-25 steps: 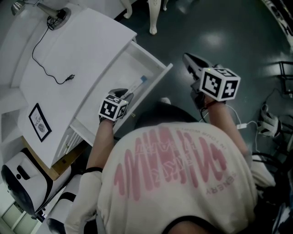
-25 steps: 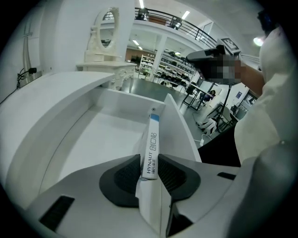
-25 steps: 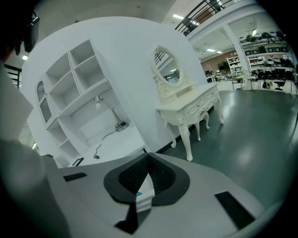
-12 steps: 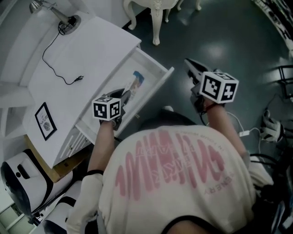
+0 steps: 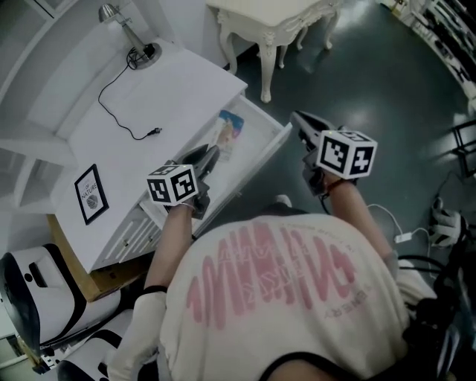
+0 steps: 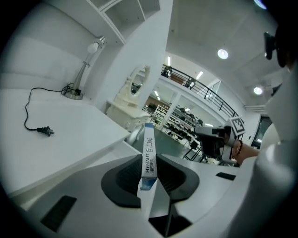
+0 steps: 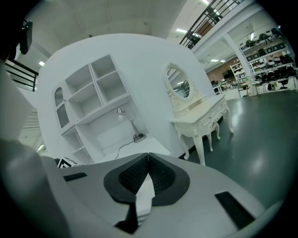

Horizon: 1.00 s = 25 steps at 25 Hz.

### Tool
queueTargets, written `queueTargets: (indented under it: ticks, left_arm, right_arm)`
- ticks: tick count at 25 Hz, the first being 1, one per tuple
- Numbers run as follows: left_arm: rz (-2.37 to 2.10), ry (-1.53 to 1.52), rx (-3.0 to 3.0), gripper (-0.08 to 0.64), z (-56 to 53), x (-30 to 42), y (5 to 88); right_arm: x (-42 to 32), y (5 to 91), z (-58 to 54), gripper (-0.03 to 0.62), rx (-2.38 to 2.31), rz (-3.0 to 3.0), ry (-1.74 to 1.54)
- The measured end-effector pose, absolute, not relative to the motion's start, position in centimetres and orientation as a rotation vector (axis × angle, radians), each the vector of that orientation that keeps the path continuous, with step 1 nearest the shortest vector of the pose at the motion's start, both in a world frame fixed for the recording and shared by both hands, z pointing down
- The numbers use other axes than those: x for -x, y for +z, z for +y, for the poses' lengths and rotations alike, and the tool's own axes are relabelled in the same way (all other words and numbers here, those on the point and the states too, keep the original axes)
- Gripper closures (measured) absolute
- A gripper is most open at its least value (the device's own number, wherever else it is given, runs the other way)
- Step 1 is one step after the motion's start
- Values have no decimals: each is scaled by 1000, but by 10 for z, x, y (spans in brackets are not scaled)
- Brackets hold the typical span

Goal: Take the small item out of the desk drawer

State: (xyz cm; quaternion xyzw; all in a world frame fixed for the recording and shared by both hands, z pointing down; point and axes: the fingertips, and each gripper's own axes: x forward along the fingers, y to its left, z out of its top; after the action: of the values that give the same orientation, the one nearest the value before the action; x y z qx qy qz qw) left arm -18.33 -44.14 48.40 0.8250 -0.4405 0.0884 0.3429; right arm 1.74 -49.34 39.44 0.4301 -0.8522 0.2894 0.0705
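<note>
A small narrow white box with a blue end (image 6: 148, 151) is pinched upright between the dark pads of my left gripper (image 6: 149, 163), which is shut on it. From the head view the box (image 5: 226, 132) sticks out past the left gripper (image 5: 206, 159) over the open white desk drawer (image 5: 265, 151). The white desk top (image 5: 160, 97) lies to the left of it. My right gripper (image 5: 300, 123) hovers to the right of the drawer, above the dark floor. In its own view the right gripper (image 7: 148, 160) is shut with nothing between the pads.
On the desk top stand a silver lamp (image 5: 131, 39) with a loose black cable (image 5: 123, 111) and a framed picture (image 5: 91, 195). An ornate cream table (image 5: 277, 22) stands beyond the drawer. A white shelf unit (image 7: 95, 95) rises behind the desk.
The left gripper has come up and back from the drawer floor with the box clamped in it. The head view has tilted further over the desk. The right gripper has kept its place.
</note>
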Motion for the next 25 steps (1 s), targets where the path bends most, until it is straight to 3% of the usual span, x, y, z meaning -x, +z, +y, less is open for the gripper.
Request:
queueTargets:
  ticks: [11, 25]
  left_arm:
    - [-1253, 120, -2262, 443, -397, 164, 409]
    - [-1388, 32, -2192, 443, -352, 154, 402]
  right_arm:
    - [11, 379, -432, 575, -1376, -2607, 841]
    - [9, 377, -383, 575, -1316, -2595, 687]
